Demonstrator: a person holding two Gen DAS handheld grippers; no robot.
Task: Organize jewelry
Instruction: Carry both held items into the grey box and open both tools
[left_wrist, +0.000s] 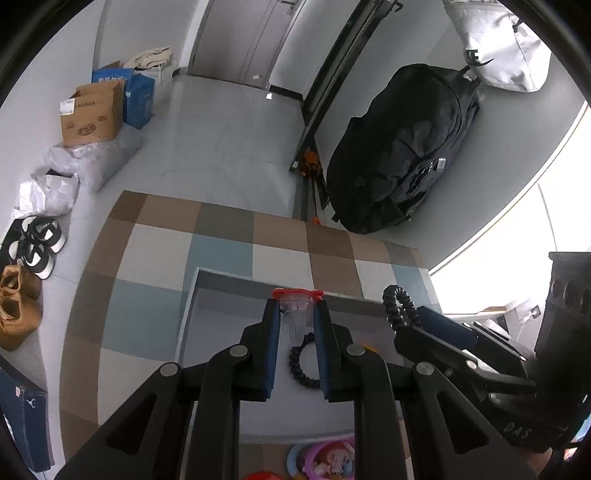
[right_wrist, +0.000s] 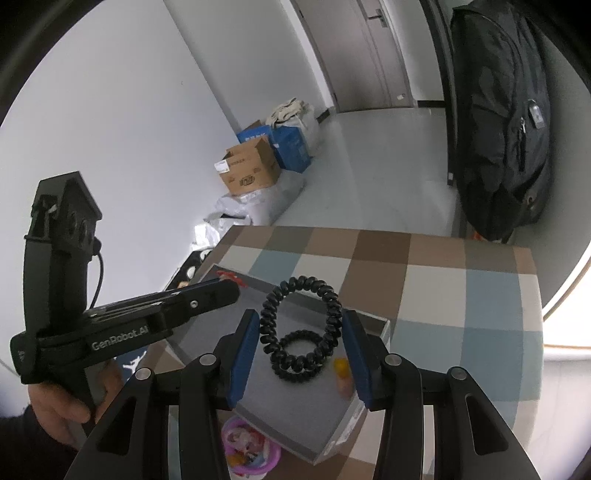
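My left gripper (left_wrist: 297, 308) is shut on a small clear plastic piece with a red rim (left_wrist: 297, 294), held over the far side of a shallow grey tray (left_wrist: 195, 295). In the tray below lies a black spiral hair tie (left_wrist: 301, 363). In the right wrist view, my right gripper (right_wrist: 301, 332) is shut on a second black spiral hair tie (right_wrist: 328, 295), which stands upright between the blue pads above the tray (right_wrist: 295, 398). The lying tie (right_wrist: 299, 356) and a small orange-yellow item (right_wrist: 341, 373) rest under it. The left gripper (right_wrist: 231, 290) reaches in from the left.
The tray sits on a table with a checkered brown, blue and white cloth (left_wrist: 221, 254). A pink toy-like item (right_wrist: 247, 446) lies at the tray's near edge. A black backpack (left_wrist: 402, 147) hangs beyond the table. Cardboard boxes (left_wrist: 92, 114) and shoes (left_wrist: 37, 247) are on the floor to the left.
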